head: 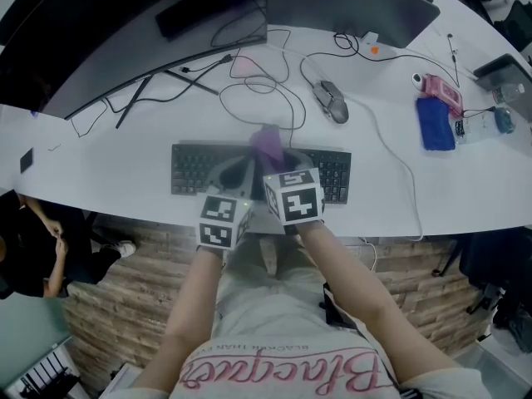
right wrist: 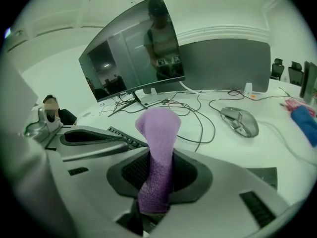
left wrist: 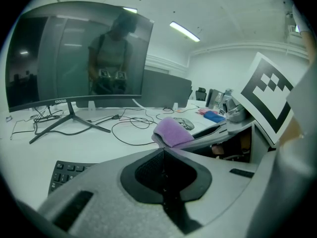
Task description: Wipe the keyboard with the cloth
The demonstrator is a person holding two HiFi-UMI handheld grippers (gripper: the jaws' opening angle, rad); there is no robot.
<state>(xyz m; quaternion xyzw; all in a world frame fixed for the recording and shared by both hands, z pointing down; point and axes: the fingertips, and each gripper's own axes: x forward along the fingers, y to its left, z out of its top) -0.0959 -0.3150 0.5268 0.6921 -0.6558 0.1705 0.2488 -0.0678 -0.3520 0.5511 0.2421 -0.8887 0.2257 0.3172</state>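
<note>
Leftmost, left gripper (left wrist: 163, 152) clenched on nothing, jaws together, poised over the keyboard (head: 193, 169) on the desk (head: 125, 140). Just right of it, the purple cloth (right wrist: 159, 133) is pinched in the right gripper (right wrist: 158, 167), free end standing up beyond the jaws, above the keyboard's far edge. Contact with keys unclear. Cloth looks soft, light and floppy, so it is probably best gripped low at the bunched end.
</note>
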